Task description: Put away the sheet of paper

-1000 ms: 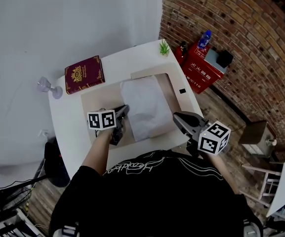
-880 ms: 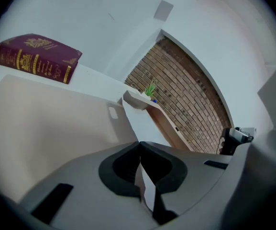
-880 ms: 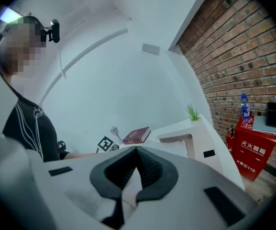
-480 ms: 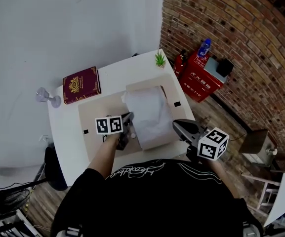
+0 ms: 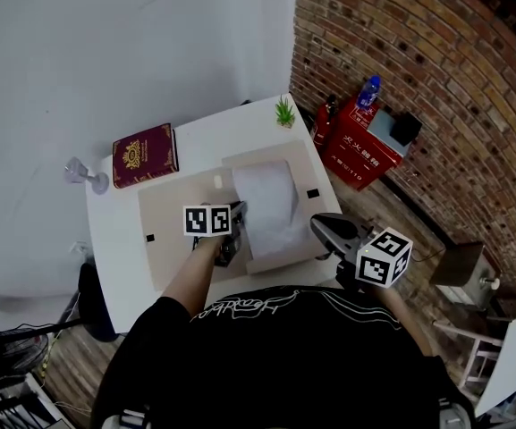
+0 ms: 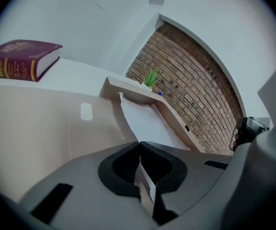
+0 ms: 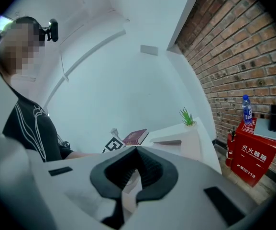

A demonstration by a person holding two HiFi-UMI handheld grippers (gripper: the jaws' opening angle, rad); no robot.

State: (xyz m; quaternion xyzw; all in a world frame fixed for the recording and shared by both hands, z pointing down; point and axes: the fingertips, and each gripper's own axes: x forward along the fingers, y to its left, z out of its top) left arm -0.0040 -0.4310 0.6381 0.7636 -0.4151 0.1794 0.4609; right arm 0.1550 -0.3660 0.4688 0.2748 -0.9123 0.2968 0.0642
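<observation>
A white sheet of paper lies on the right half of an open beige folder on the white table. My left gripper is at the sheet's left edge and shut on it. In the left gripper view the thin white edge runs between the closed jaws, and the rest of the sheet stretches ahead over the folder. My right gripper hovers off the sheet's near right corner by the table's edge. Its jaws meet at the tips with nothing gripped.
A maroon book lies at the table's far left, with a small glass beside it. A little green plant stands at the far right corner. A red box with a bottle on it sits on the floor by the brick wall.
My left gripper has moved right to the sheet's left edge, and the sheet now looks narrower with that edge drawn in. The right gripper has barely moved.
</observation>
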